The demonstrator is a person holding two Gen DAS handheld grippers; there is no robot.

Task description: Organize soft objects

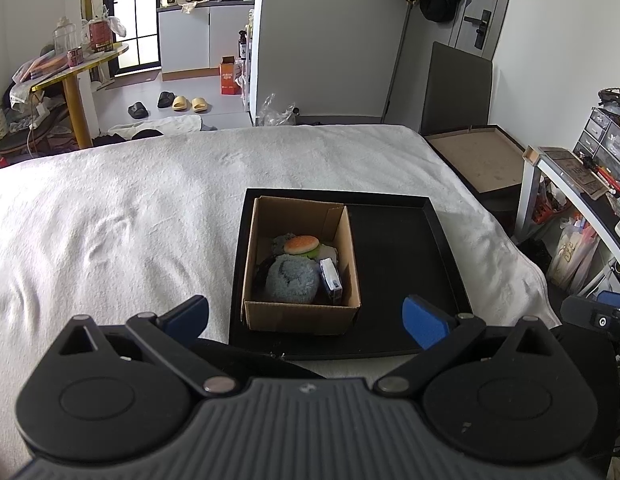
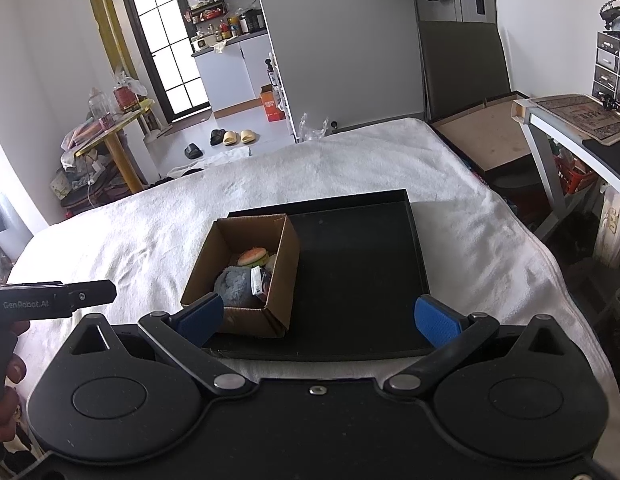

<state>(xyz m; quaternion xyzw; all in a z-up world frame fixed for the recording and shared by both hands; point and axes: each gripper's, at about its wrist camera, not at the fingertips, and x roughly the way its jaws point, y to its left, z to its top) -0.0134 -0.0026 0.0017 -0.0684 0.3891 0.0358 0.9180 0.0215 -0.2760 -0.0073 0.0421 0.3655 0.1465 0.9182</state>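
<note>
A cardboard box [image 1: 342,240] stands in the left part of a black tray [image 1: 394,248] on the white bed. Inside lie a toy burger [image 1: 301,245], a blue-grey fluffy ball [image 1: 292,280] and a small blue-white carton [image 1: 331,280]. My left gripper [image 1: 306,318] is open and empty, just in front of the box. In the right wrist view the box [image 2: 288,248], burger [image 2: 252,257], ball [image 2: 234,286] and tray [image 2: 358,256] show again. My right gripper [image 2: 318,318] is open and empty, near the tray's front edge. The left gripper's body [image 2: 50,300] shows at left.
The white bedspread [image 1: 130,220] stretches left and behind the tray. A brown framed board [image 1: 482,160] leans at the bed's far right corner, beside a white desk [image 2: 570,140] with drawers. Floor clutter, slippers and a yellow table lie beyond the bed.
</note>
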